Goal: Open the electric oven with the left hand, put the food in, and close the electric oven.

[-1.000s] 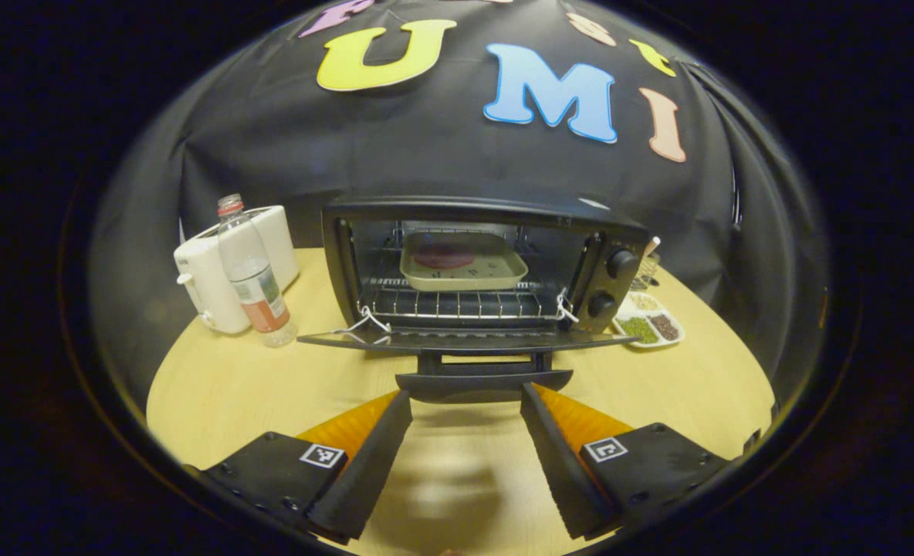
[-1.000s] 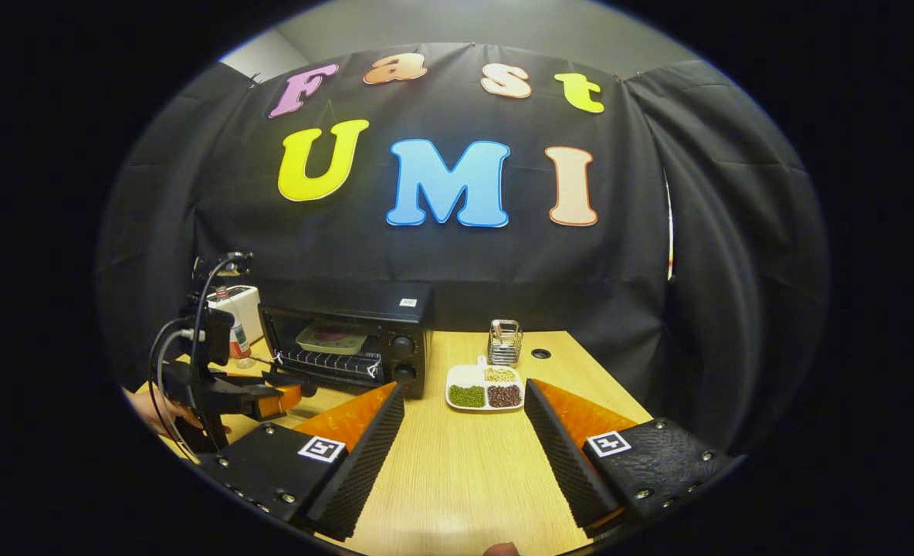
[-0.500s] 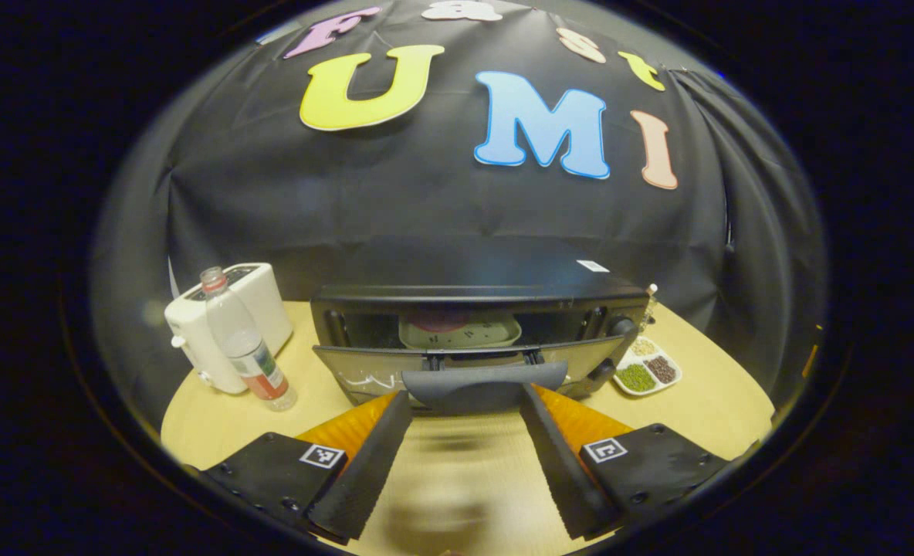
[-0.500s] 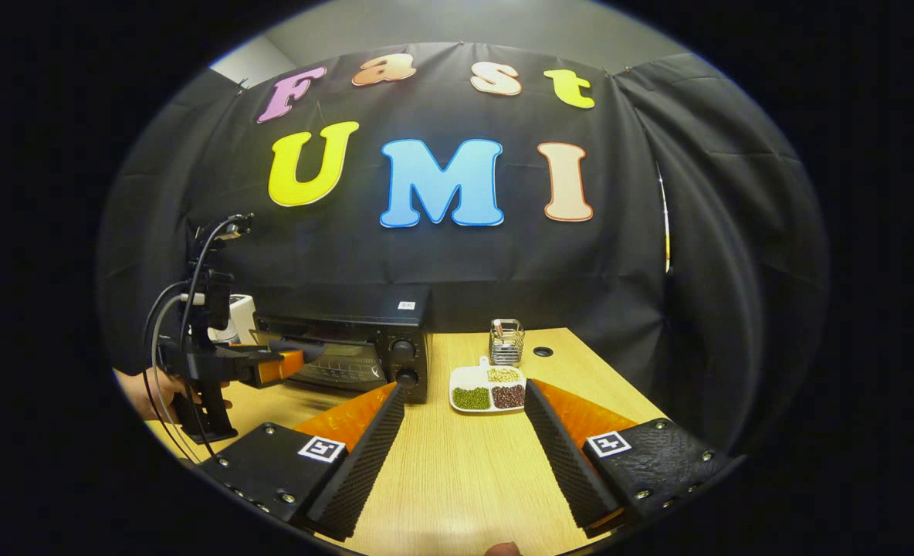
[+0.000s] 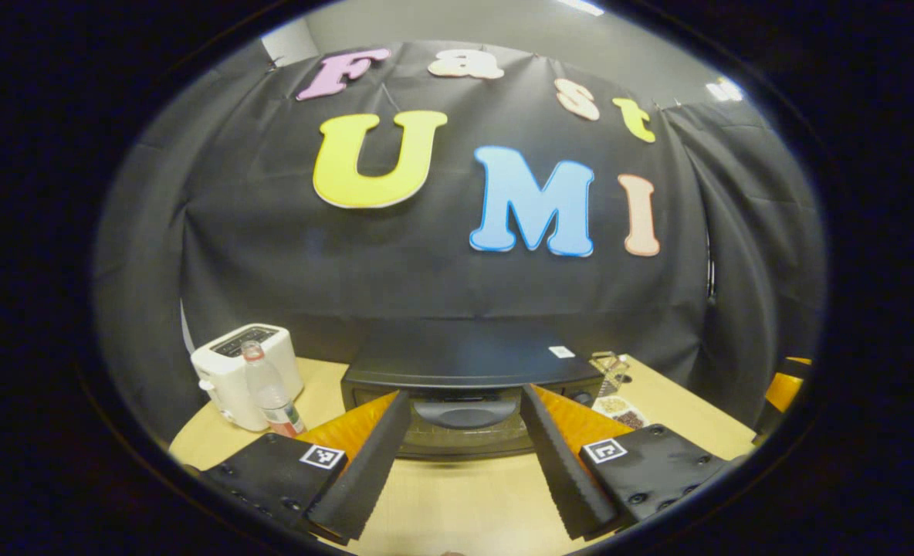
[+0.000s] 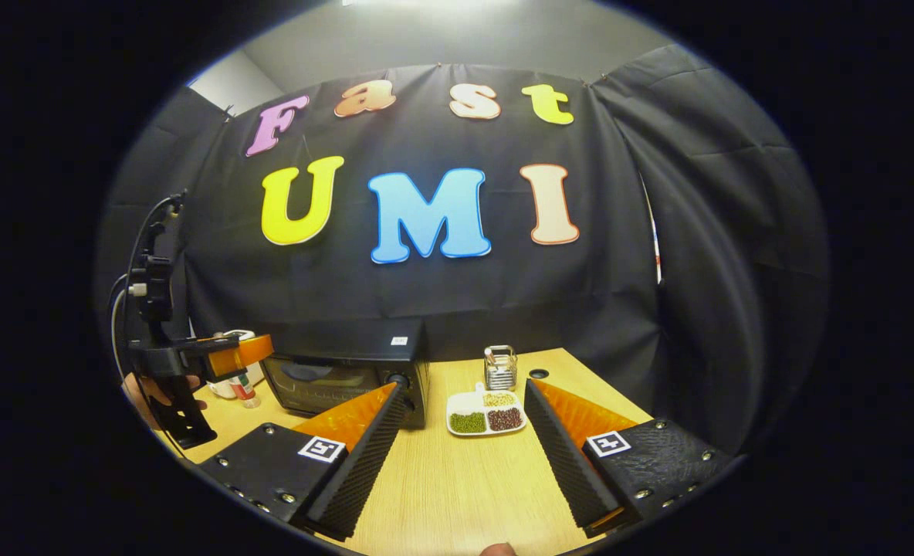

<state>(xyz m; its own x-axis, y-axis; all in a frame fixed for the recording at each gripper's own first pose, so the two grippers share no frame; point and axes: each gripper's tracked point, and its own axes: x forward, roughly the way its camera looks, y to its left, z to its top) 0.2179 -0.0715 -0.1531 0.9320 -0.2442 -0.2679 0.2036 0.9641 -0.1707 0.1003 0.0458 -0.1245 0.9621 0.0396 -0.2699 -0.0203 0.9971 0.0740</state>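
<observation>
The black electric oven stands on the wooden table with its door shut. Its curved door handle shows between my left gripper's fingers. My left gripper is open, close in front of the door, and its fingers do not press on the handle. In the right gripper view the oven sits at the left, and the left gripper, held by a hand, hovers at its upper front corner. My right gripper is open and holds nothing, over the table to the right of the oven. The food is hidden behind the door.
A white toaster and a plastic bottle stand left of the oven. A white divided dish of beans and a small metal holder sit to its right. The table ends at the black cloth wall.
The oven door swung up from lying flat open to shut, hiding the tray of food. My left gripper rose with the door's handle. The right gripper stayed nearly still.
</observation>
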